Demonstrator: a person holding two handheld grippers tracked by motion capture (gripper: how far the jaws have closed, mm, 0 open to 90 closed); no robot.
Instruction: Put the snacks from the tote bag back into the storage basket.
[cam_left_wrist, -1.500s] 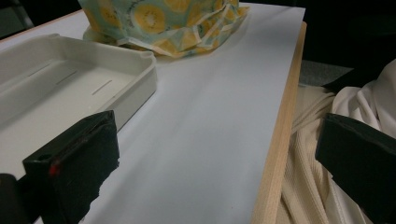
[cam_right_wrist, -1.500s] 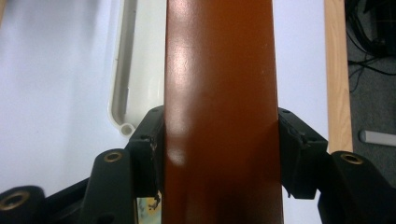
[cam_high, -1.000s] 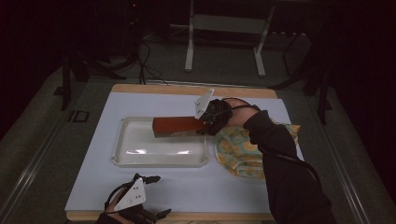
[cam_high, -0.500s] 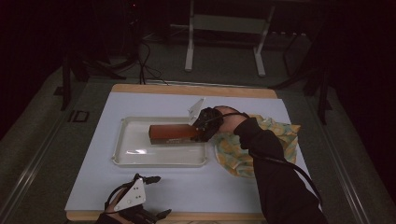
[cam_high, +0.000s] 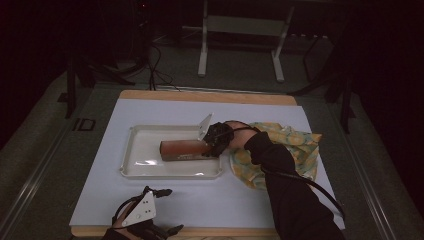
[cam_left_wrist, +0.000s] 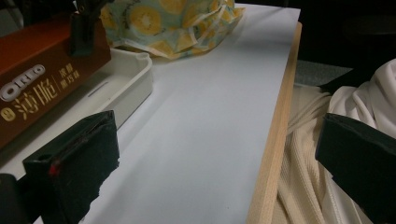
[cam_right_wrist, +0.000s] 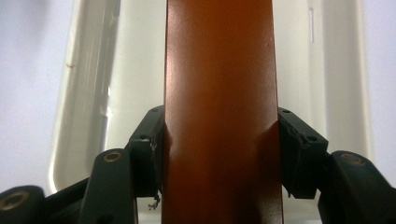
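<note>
A long red-brown biscuit box (cam_high: 182, 149) lies level along the white tray (cam_high: 170, 175), low inside it. I cannot tell whether it touches the tray floor. My right gripper (cam_high: 212, 142) is shut on the box's right end. In the right gripper view both pads press the sides of the box (cam_right_wrist: 219, 93) over the tray (cam_right_wrist: 93, 93). My left gripper (cam_high: 170, 210) stays at the table's front edge, open and holding nothing. In the left gripper view its jaws stand wide apart, with the box (cam_left_wrist: 37, 88) to the upper left.
A yellow patterned cloth (cam_high: 290, 145) lies crumpled just right of the tray, under my right forearm. A pale mat (cam_high: 200, 200) covers the wooden table, whose front edge (cam_left_wrist: 275, 140) runs beside the person's cream clothing (cam_left_wrist: 317, 154). Stands and cables lie on the floor beyond.
My right gripper has come down and a little to the left with the box, from above the tray's far right part to low inside it. The left gripper has not moved.
</note>
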